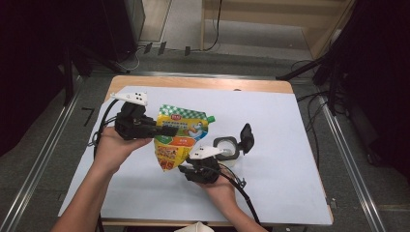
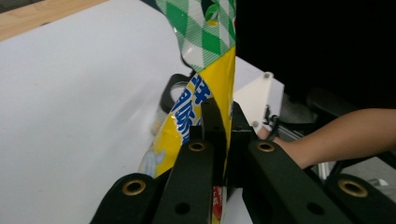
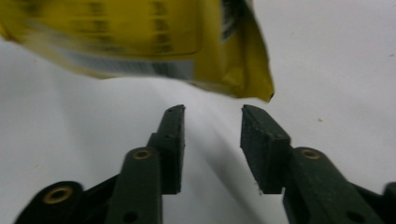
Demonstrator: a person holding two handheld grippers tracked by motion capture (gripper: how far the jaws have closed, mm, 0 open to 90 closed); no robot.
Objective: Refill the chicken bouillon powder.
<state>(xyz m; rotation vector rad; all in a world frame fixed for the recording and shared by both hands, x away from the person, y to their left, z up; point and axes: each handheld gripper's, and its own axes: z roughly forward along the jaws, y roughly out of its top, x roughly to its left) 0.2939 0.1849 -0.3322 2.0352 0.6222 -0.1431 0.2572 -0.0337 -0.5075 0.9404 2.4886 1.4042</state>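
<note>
A yellow pouch with a green-and-white checked top [image 1: 181,135] hangs above the white mat, pinched at its left edge by my left gripper [image 1: 170,130]. In the left gripper view the black jaws [image 2: 222,116] are shut on the pouch [image 2: 205,70], which stands edge-on between them. My right gripper [image 1: 183,168] sits just below the pouch's bottom corner. In the right gripper view its jaws [image 3: 212,116] stand open with nothing between them, and the pouch's yellow bottom [image 3: 140,37] hangs blurred just beyond the tips.
A small white round container [image 1: 226,147] with a black flip lid [image 1: 246,137] standing open sits on the mat right of the pouch. The white mat [image 1: 290,145] covers most of the wooden table [image 1: 193,83]. Cables trail from both grippers.
</note>
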